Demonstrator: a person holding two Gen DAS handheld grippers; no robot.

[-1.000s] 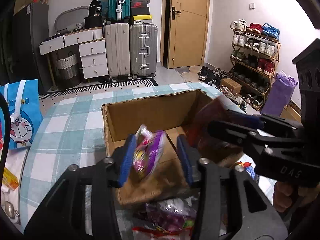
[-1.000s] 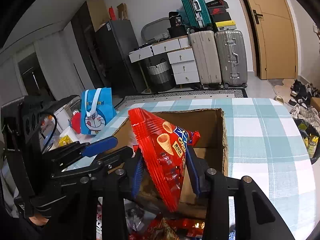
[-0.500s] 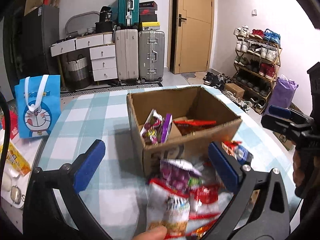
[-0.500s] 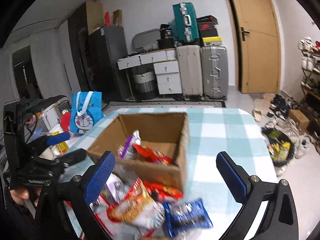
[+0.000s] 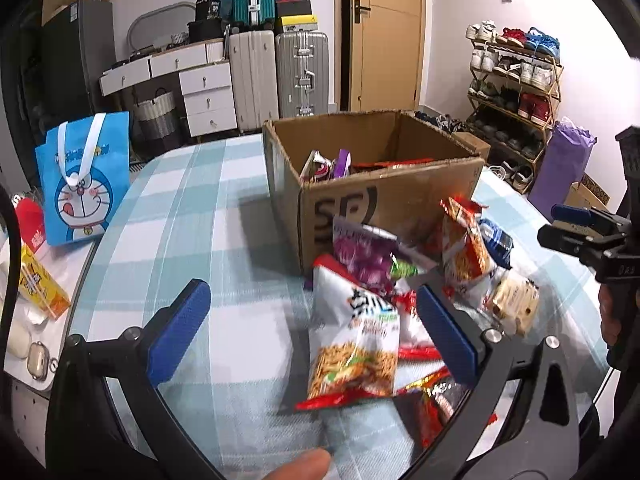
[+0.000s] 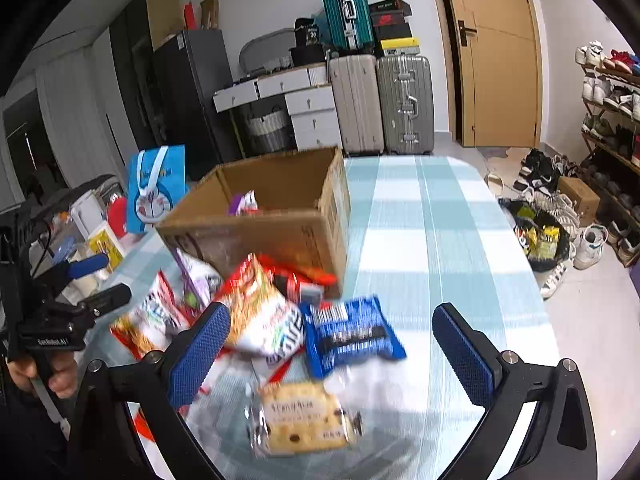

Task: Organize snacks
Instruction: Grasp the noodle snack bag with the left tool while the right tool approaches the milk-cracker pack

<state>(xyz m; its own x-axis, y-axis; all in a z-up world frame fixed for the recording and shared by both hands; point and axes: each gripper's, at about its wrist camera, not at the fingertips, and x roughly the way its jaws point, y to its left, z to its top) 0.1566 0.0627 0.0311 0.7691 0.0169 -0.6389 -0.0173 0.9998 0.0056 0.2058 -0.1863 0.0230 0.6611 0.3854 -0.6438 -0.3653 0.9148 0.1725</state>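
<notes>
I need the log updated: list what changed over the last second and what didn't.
Both grippers let go: the left gripper dropped its purple packet and the right gripper its red cone-snack bag into the cardboard box, then both opened wide and pulled back toward the snack pile. Box and blue Doraemon bag stayed put.

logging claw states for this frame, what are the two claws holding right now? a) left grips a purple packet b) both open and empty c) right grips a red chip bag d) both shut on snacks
b: the left claw and right claw both gape wide with nothing between their blue pads, above loose snack packets in front of the brown cardboard box.
</notes>
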